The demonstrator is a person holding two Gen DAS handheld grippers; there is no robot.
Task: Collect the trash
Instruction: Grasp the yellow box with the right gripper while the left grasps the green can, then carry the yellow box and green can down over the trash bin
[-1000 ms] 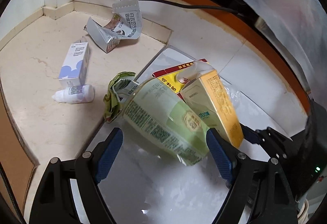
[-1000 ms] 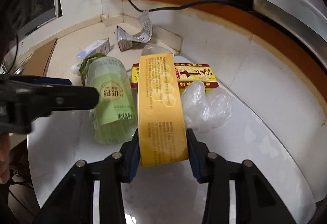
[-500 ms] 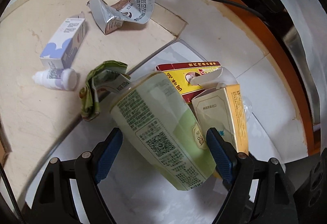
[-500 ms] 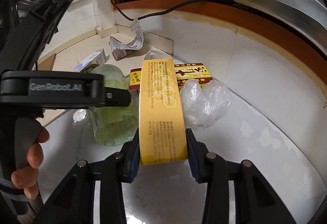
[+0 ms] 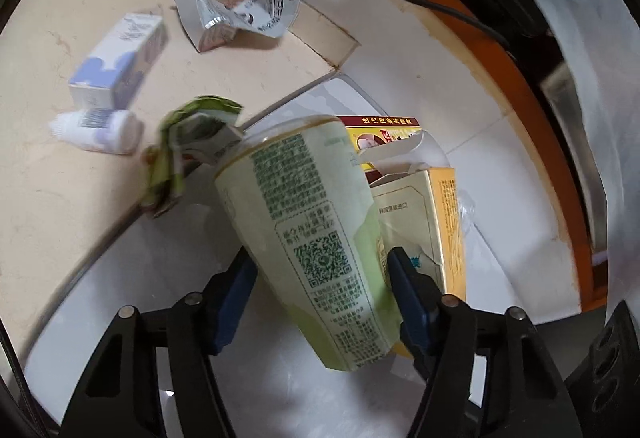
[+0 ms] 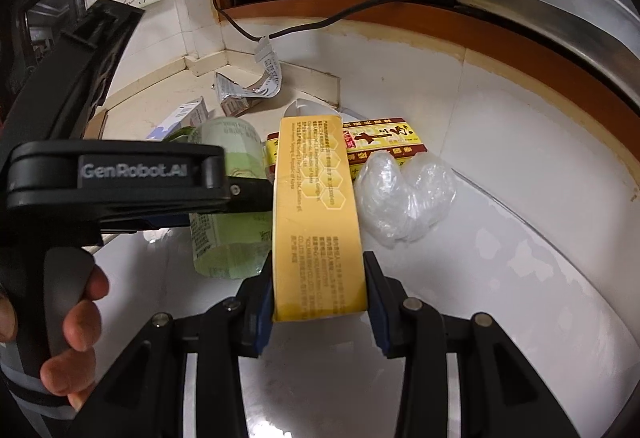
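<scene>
My left tongs are clamped on the pale green cup, which tilts above the white worktop with its open end toward a crumpled green wrapper, while my right tongs grip the yellow carton just beside the cup. Past the carton I see a red and yellow box lying flat and a wad of clear plastic touching its near edge. On the beige floor beyond lie a small white bottle, a white and blue box and a torn foil packet
</scene>
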